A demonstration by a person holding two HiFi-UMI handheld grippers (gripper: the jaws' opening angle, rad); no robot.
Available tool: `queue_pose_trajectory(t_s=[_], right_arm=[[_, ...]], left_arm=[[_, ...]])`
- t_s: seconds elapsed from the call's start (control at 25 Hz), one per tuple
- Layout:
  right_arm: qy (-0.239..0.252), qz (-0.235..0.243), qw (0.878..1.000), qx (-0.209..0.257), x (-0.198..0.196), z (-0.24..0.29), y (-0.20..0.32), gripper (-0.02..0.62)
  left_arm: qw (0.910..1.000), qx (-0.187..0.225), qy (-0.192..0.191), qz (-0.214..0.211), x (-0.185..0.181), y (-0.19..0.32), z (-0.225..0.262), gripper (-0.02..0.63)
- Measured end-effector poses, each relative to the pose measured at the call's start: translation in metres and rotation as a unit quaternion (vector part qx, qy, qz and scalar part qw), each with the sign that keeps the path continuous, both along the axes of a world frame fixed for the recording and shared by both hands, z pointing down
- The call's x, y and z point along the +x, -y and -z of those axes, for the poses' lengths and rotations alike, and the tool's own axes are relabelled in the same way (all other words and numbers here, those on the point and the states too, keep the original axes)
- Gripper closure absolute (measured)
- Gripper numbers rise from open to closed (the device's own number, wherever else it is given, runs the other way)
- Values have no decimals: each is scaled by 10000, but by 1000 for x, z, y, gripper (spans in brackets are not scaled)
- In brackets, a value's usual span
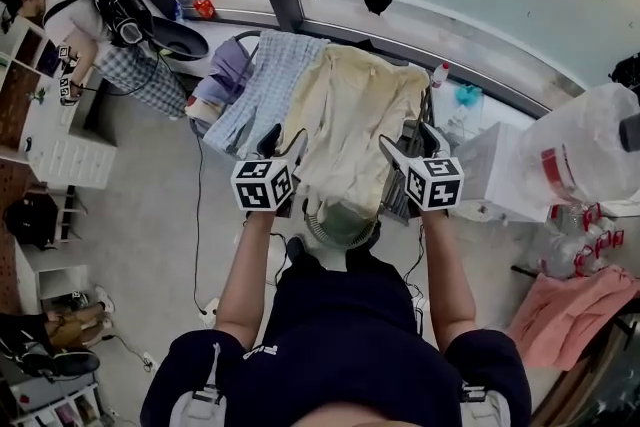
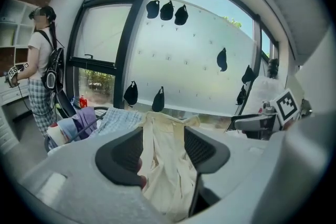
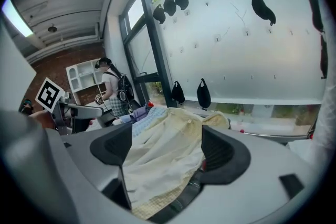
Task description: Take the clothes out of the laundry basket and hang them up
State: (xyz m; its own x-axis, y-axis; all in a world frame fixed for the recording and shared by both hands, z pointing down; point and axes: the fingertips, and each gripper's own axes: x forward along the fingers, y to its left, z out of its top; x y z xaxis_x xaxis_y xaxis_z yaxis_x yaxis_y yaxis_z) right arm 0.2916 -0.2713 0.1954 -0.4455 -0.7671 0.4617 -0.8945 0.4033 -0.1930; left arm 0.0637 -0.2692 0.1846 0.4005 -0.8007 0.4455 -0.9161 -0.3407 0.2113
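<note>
Window-side drying rack [image 1: 241, 38]: cream shirt [image 1: 350, 115] draped over its near edge beside blue checked cloth [image 1: 262, 85], my left tongs [image 2: 164, 139] and right tongs [image 3: 167, 139] both gaping, shirt between jaws unpinched; hanging step I judge done, next likely reaching down to laundry basket [image 1: 322, 227] for another garment.

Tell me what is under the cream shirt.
Below the hem of the cream shirt a round basket shows, with dark rack bars at the shirt's right edge. The rail carrying it is covered by cloth.
</note>
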Motion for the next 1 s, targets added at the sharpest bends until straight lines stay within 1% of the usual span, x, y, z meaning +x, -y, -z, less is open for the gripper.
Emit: queue_pose_trajectory(t_s=[0.12,0.28,0.48,0.56,0.64,0.76,0.84,1.0], right_arm=[[33,41,10000,25,-28,5,-31,189],[66,27,9999,77,-67,11,-76,189],[202,-381,9990,153,-107,18,-142,189],[288,-543,9980,172,-125,23,-170,189],[256,-723,9968,246,-141,30,-198,189],[164,-888,9953,345,-166,37,-239,189],[131,-842,9957,377,-185,37,-265,189],[280,-759,9958,434,-208,34,-298,189]], left_arm=[[10000,27,-16,-85,-14,-40,-3,367],[9996,138,-81,-248,-46,-87,3,361],[9975,395,-186,-551,-96,-150,16,360],[9963,510,-129,-672,-117,-179,21,362],[9953,508,-146,-810,-137,-207,21,362],[9941,337,-425,-942,-162,-242,14,360],[9932,184,-647,-952,-176,-263,10,359],[9920,277,-751,-981,-189,-284,18,359]])
